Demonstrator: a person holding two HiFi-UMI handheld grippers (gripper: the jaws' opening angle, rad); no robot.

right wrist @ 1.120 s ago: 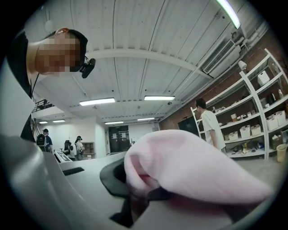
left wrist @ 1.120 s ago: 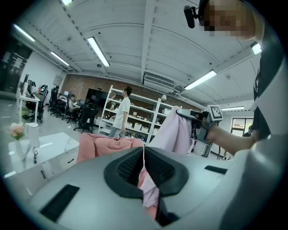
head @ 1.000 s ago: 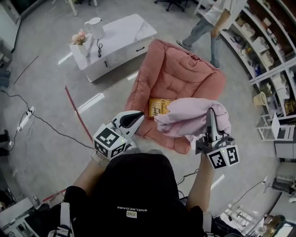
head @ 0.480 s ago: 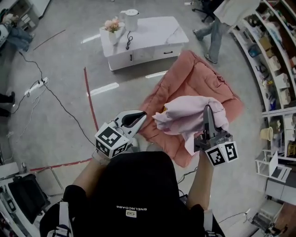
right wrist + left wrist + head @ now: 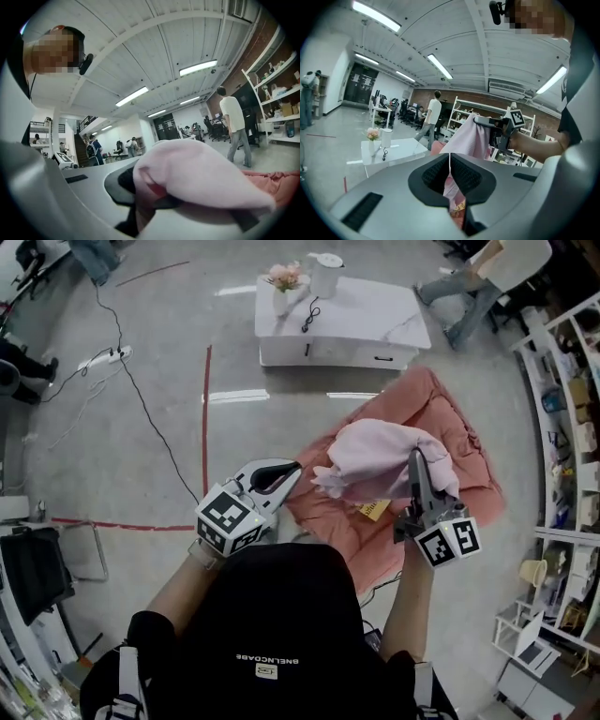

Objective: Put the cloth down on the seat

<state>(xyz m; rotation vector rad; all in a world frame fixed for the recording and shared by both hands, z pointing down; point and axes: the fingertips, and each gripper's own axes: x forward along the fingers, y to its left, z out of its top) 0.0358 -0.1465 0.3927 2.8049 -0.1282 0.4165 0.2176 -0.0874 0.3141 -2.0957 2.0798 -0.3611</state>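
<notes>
Head view: a grey floor [image 5: 141, 474] is seen from above, marked with a red line [image 5: 205, 418]. On it a salmon-pink cushioned seat [image 5: 464, 437] is laid flat, just in front of a low white table [image 5: 366, 315]. A pale pink cloth [image 5: 375, 451] is held up over the middle of the seat, bunched and draped. It is gripped by the right gripper [image 5: 414, 465], whose jaws are clamped on it. In the right gripper view the fabric is seen folded over both jaws, so that most of them are covered. The left gripper [image 5: 289, 470] is held just beside the cloth's near edge, apart from it. In the left gripper view its jaws are pressed together with nothing caught between them, and the cloth is seen beyond them, hanging from the other gripper. A small yellow packet [image 5: 374, 510] is seen on the seat, partly hidden under the cloth. On the table a vase of flowers [image 5: 284, 279] and a white kettle [image 5: 325, 273] are set side by side.
</notes>
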